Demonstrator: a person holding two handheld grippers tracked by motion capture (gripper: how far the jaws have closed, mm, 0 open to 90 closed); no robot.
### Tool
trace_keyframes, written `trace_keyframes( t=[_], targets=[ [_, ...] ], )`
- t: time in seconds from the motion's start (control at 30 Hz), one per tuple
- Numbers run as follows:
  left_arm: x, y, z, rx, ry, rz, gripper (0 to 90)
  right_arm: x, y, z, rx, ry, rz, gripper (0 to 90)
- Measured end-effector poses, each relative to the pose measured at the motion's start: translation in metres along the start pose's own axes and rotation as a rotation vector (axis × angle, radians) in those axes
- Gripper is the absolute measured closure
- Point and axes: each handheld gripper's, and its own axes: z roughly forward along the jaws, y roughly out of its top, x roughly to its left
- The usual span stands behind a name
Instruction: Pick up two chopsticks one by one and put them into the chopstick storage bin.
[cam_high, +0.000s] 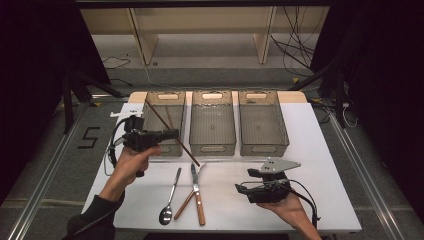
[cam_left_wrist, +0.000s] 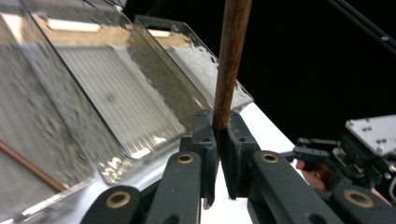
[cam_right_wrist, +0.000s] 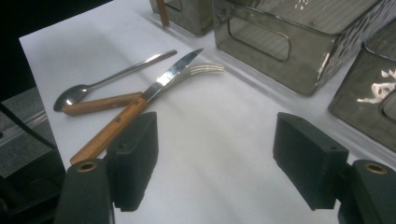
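We hold the left gripper (cam_high: 167, 134) raised over the near edge of the left bin (cam_high: 163, 121), its jaws clamped tight on a brown wooden chopstick (cam_high: 172, 136). In the high view the chopstick runs on a slant, from above the bin's far left corner down to a tip that hangs just past the bin's front wall, near the fork (cam_high: 201, 168). In the left gripper view the chopstick (cam_left_wrist: 231, 60) rises straight out from between the pads, and a second brown stick (cam_left_wrist: 28, 165) lies inside the bin at the lower left.

Our right gripper (cam_high: 246, 187) sits low over the white table (cam_high: 325, 150), in front of the right bin (cam_high: 262, 129). Its jaws stand wide apart with only bare tabletop between them. Beyond them in the right gripper view lie a spoon (cam_right_wrist: 105, 82), a wooden-handled knife (cam_right_wrist: 135, 109) and a wooden-handled fork (cam_right_wrist: 208, 70), the knife crossing over the fork. The middle bin (cam_high: 213, 121) stands between the other two.
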Motion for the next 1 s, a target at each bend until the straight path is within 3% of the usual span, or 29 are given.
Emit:
trace_keyframes(
  t=[0.43,0.67,0.77,1.0],
  targets=[
    [0.032,0.044,-0.019,-0.028,0.093,-0.039,84.3,-0.004,-0.010,-0.004,-0.023,-0.018,0.020,27.1],
    [0.049,0.059,-0.014,-0.030,0.147,-0.076,84.2,-0.003,-0.012,-0.005,-0.032,-0.018,0.019,25.3],
    [0.055,0.064,-0.010,-0.015,0.200,-0.071,84.2,-0.003,-0.012,-0.006,-0.039,-0.010,0.014,25.3],
    [0.072,0.070,0.000,0.034,0.265,-0.094,84.2,-0.002,-0.013,-0.006,-0.036,-0.006,0.009,25.1]
  ],
)
